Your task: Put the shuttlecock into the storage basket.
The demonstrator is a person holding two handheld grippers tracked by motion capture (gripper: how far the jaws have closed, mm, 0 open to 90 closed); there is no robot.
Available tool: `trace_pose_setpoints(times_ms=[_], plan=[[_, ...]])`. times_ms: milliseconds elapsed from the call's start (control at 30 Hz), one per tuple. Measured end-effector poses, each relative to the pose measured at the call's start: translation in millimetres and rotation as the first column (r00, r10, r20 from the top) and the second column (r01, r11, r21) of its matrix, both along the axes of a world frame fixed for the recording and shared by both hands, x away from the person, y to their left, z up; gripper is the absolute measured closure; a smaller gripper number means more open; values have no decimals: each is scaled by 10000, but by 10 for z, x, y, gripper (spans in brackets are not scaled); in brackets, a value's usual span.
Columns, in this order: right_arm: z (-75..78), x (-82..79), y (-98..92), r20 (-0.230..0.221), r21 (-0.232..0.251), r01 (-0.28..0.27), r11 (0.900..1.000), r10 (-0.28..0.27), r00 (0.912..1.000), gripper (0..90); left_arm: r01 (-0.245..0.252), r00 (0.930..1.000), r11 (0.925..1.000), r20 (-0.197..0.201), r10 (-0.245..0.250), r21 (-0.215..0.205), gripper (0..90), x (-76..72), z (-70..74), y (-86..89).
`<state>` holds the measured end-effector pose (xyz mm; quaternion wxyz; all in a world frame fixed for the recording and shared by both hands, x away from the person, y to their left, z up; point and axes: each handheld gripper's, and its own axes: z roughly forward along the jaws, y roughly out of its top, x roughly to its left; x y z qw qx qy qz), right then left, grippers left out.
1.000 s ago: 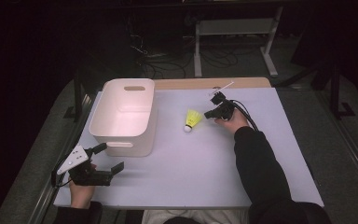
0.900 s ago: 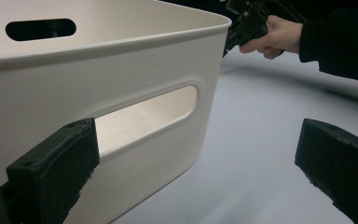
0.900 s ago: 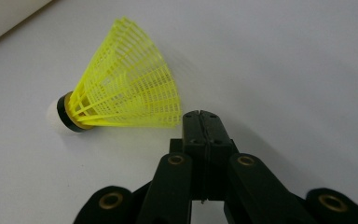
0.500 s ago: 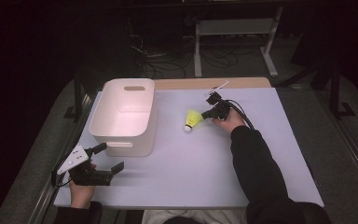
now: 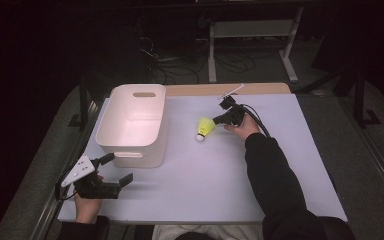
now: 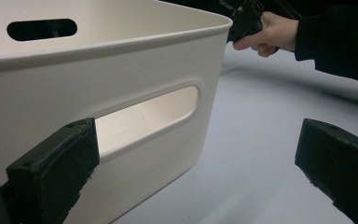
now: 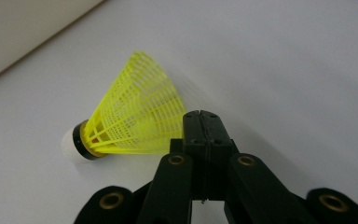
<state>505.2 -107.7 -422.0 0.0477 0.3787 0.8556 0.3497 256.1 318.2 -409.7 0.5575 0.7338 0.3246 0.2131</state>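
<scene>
The white bin (image 5: 135, 125) blocks the table's left rear, just ahead of the left gripper (image 5: 114, 170). The shuttlecock (image 5: 205, 128) lies mid-table. Bare table surface (image 5: 205, 185) lies along the front.

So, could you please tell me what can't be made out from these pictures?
- Right gripper, right gripper view: jaws closed at the rim of the yellow shuttlecock; whether they pinch its mesh is hidden behind them.
- Bin, left gripper view: its floor is hidden by the near wall, its left side cut off by the edge.
- Left gripper, high view: too small for detail.
</scene>
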Motion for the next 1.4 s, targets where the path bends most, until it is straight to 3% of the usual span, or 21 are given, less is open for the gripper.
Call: trace_pose_setpoints(times_ms=[167, 467, 767, 1167, 1400], plan=[[16, 9, 68, 85, -153, -118, 9998, 119, 9999, 888, -5, 10000, 10000, 6, 5, -24, 0, -1, 1, 1], [2, 38, 143, 240, -401, 163, 9991, -153, 9996, 888, 3, 10000, 10000, 15, -3, -45, 0, -2, 1, 1], [-93, 75, 134, -124, -740, 547, 9958, -557, 9984, 888, 6, 10000, 10000, 14, -6, -53, 0, -2, 2, 2], [-135, 69, 195, -495, -451, 565, 9974, -587, 9970, 888, 4, 10000, 10000, 16, -4, -68, 0, -4, 2, 2], [-126, 81, 206, -563, 98, 714, 9974, -707, 9959, 887, 4, 10000, 10000, 15, -3, -66, 0, -3, 2, 2]])
